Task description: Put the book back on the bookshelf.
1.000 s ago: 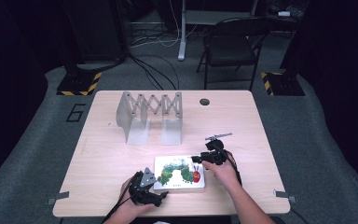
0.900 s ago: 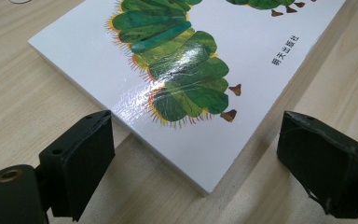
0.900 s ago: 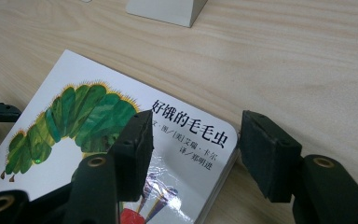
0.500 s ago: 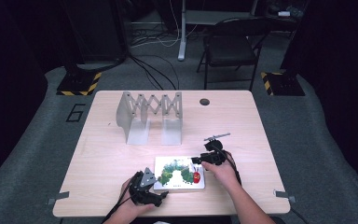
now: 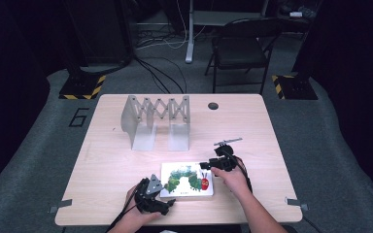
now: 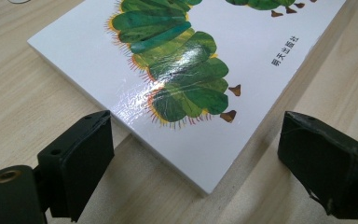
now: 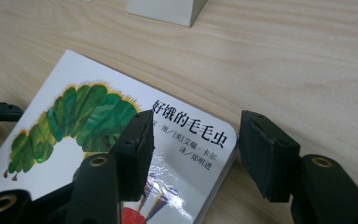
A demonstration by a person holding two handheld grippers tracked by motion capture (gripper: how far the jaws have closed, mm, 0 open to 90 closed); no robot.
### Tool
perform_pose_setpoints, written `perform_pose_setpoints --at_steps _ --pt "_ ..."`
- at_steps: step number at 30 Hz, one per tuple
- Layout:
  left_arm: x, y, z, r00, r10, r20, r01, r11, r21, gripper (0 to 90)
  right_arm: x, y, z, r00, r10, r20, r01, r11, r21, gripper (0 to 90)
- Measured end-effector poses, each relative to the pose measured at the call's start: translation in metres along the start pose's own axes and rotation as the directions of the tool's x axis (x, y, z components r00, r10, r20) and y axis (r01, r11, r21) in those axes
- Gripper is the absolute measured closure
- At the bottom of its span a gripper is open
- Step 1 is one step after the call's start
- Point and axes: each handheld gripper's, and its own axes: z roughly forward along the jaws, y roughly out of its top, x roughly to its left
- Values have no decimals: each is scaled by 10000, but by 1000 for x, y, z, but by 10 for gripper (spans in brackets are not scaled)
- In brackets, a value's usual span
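Little has shifted: right claw point(image 5: 207, 165) edged nearer the book point(image 5: 186, 180). High view: book flat on counter point(image 5: 116, 160), left claw point(image 5: 167, 205) at its near corner. Left claw view: jaws spread, corner between. Right claw view: jaws open, straddling title corner. Risk: glossy cover slipping when pinched.

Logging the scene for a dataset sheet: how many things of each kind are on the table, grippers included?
Picture book: 1
Expanding grey rack: 1
Handheld grippers: 2, left gripper and right gripper
Total: 4
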Motion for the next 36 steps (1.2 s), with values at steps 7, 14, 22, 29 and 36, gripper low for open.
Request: perform_pose_setpoints --at_steps 7,14,22,29,36 --pt "-1 0 1 9999 -20 -100 20 10000 7 83 4 2 -8 9999 -139 -10 139 9993 -336 462" --pt "-1 1 2 10000 -9 -68 10 10000 87 66 7 3 -12 9999 -131 -35 129 9987 -495 462" --pt "-1 2 3 9993 -202 -325 206 9997 132 39 9 4 -16 9992 -332 -212 317 9975 -639 471" --pt "-1 3 3 9992 -226 -318 232 9995 190 38 12 4 -19 9995 -214 -219 200 9979 -616 470" --pt "-2 3 4 9977 -277 -620 292 9993 239 28 16 5 -23 9993 -256 -281 233 9967 -775 470"
